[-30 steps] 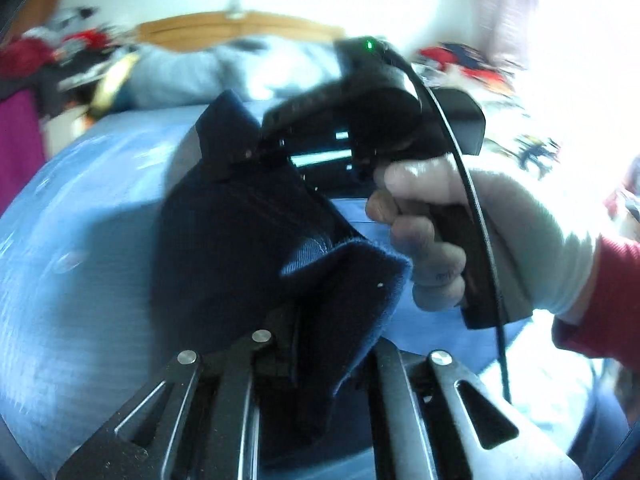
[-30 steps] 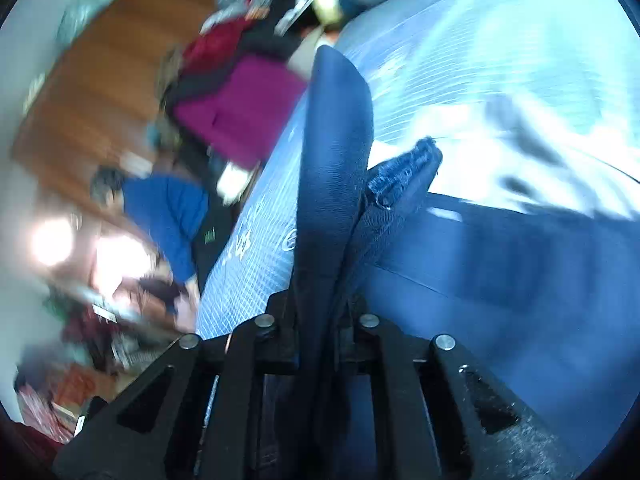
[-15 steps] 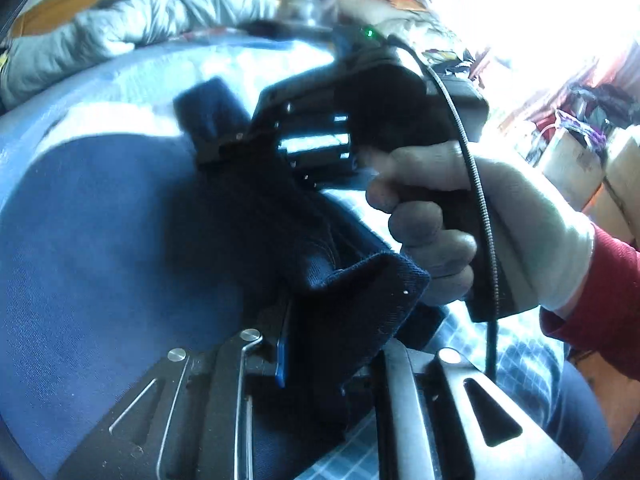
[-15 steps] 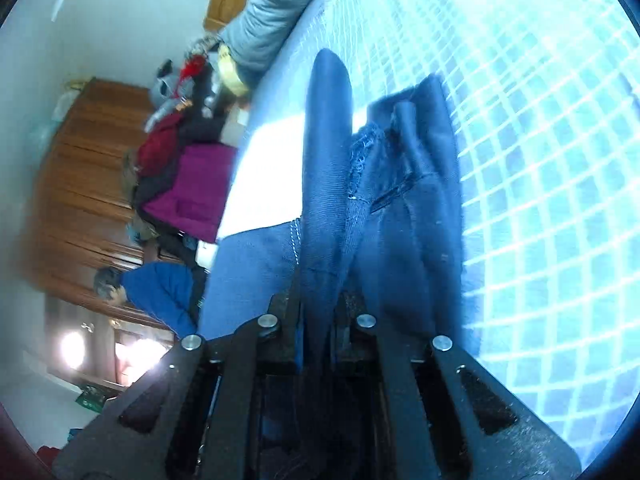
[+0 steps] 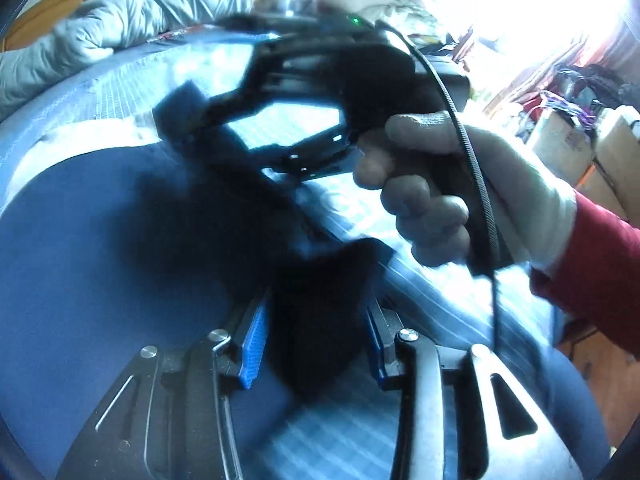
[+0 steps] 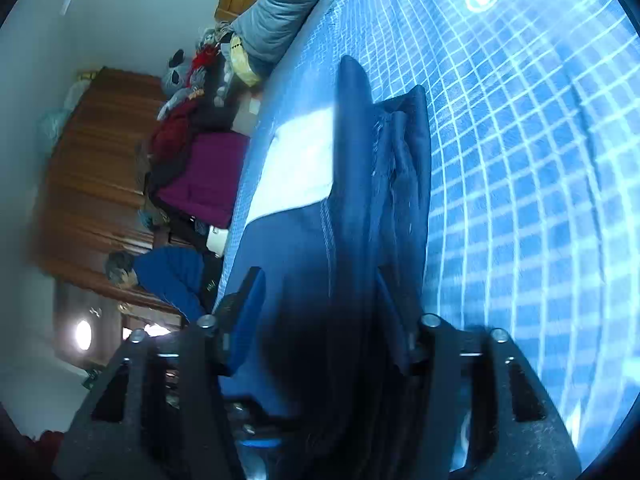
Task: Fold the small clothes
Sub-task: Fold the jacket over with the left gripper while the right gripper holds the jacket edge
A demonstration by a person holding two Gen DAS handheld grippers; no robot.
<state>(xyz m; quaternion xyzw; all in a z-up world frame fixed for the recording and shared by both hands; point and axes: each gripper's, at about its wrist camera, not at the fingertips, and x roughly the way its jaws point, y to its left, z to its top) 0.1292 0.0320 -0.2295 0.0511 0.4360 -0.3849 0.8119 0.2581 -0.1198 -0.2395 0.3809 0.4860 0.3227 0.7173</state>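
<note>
Both grippers have opened since half a second ago: the left gripper (image 5: 316, 320) and right gripper (image 6: 320, 344) each had the dark garment (image 5: 312, 304) pinched tight, and now their blue pads stand apart with cloth lying loose between them. That reads as a release, the carried edge being let down onto the wider blue cloth (image 5: 100, 216) spread on the bed (image 6: 520, 160). In the left view, the garment's folded corner sits between the open jaws, just above the bed's checked sheet, and runs away toward the right gripper, which a gloved hand (image 5: 452, 188) holds a little farther up the bed. In the right view the garment stands as a ridge between the spread jaws, its hem bunched beyond them. Likely the two ends were held level so the fold would land square. Farther up the bed lies a grey quilt (image 5: 120, 28).
</note>
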